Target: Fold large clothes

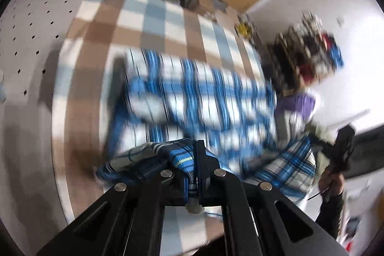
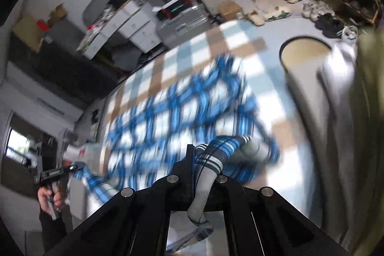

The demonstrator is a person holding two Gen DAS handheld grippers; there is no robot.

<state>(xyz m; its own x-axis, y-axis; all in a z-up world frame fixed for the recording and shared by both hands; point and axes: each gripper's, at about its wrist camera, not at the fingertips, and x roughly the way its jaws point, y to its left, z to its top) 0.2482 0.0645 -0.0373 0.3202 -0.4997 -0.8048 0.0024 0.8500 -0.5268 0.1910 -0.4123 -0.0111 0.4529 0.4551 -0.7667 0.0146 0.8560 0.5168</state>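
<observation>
Over the checked mat [image 1: 148, 23], starting on the left: lift the pinched edge of the blue plaid garment [image 1: 192, 92] at the same height as the edge on the other side, holding the cloth taut and flat between the two grips rather than sagging or twisted. Carry the held edge across to the far edge, match edge to edge, and lay it down square before letting go. With the cloth smeared in both views, probably best to go gently ahead of the lay-down, to stop the fabric billowing or slipping out of a grip. Cannot tell through the smear whether the far part of the garment rests on the mat or hangs just above it. Now the tools. At the left gripper [image 1: 195, 160], pressed together and pinching a bunched fold of the plaid cloth, with fabric spilling out to its left and a pale end poking back behind the jaws. Farther right in that view, a hand [image 1: 332, 181] wrapped round the handle of the other tool, just beside another stretch of plaid. At the right gripper [image 2: 204, 167], seen from its own camera, likewise clamped tight, nipping a rolled twist of plaid whose pale grey end runs back between the jaws toward the lens; touching nothing else
</observation>
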